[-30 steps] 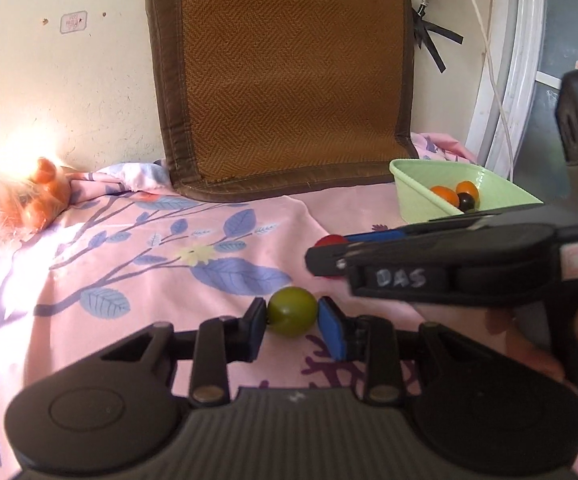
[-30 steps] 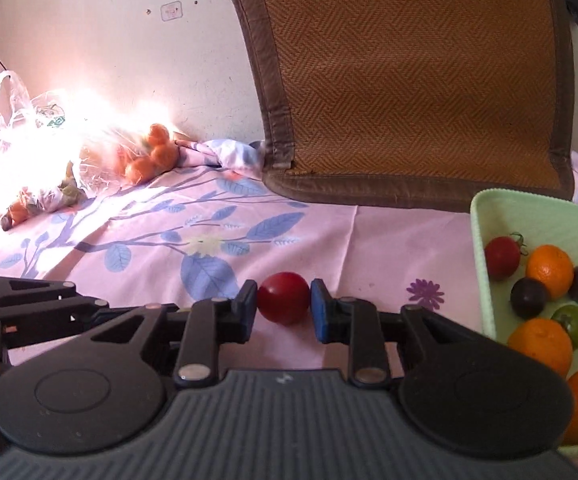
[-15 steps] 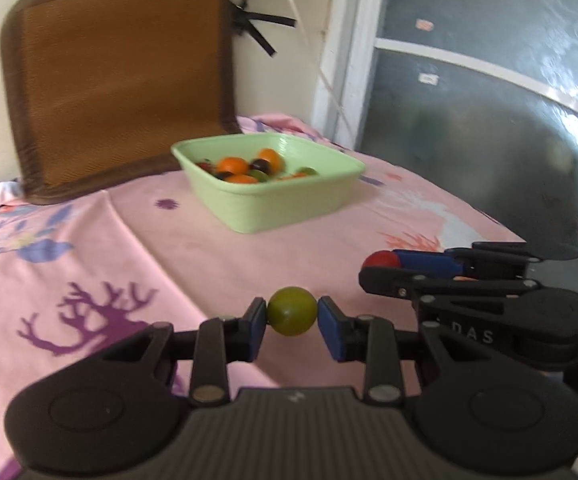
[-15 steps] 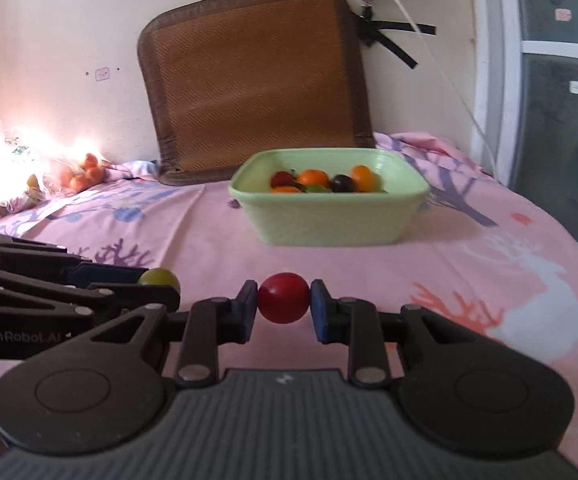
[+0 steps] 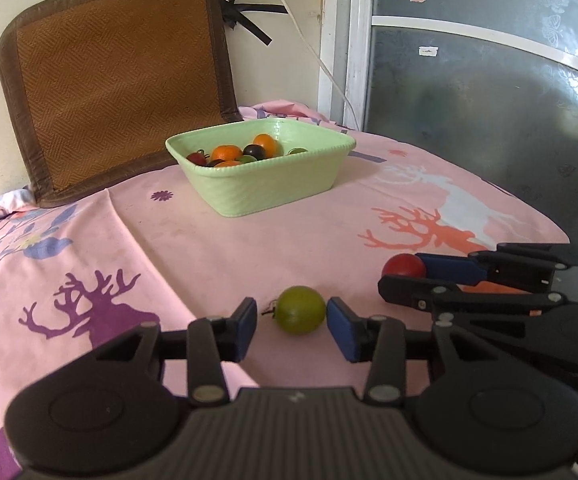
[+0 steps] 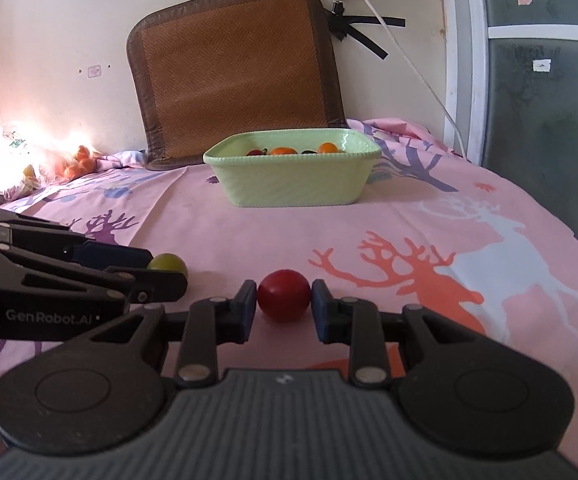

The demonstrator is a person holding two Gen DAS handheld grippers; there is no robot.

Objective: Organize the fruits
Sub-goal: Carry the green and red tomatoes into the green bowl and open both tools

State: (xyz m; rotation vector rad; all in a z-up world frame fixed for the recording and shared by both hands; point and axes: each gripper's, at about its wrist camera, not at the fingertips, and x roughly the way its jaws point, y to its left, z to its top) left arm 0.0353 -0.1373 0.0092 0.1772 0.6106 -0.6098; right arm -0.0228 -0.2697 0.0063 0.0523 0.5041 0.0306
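Observation:
A green tomato (image 5: 300, 309) lies on the pink cloth between the fingers of my left gripper (image 5: 291, 325), which is open with a gap on each side of it. The tomato also shows in the right wrist view (image 6: 168, 263). My right gripper (image 6: 284, 309) sits around a red tomato (image 6: 284, 295) that rests on the cloth; the pads are at its sides and a slight gap shows. The red tomato also shows in the left wrist view (image 5: 403, 265). A light green basket (image 5: 265, 184) with several oranges and tomatoes stands farther back, also in the right wrist view (image 6: 293, 178).
A brown woven mat (image 6: 233, 76) leans on the wall behind the basket. A plastic bag of oranges (image 6: 29, 164) lies at the far left in glare. A white cable (image 6: 405, 56) hangs by the glass door (image 5: 489, 92). The table edge runs along the right.
Both grippers came down to the cloth near the front. The left jaws opened and let go of the green tomato. The right jaws loosened around the red tomato.

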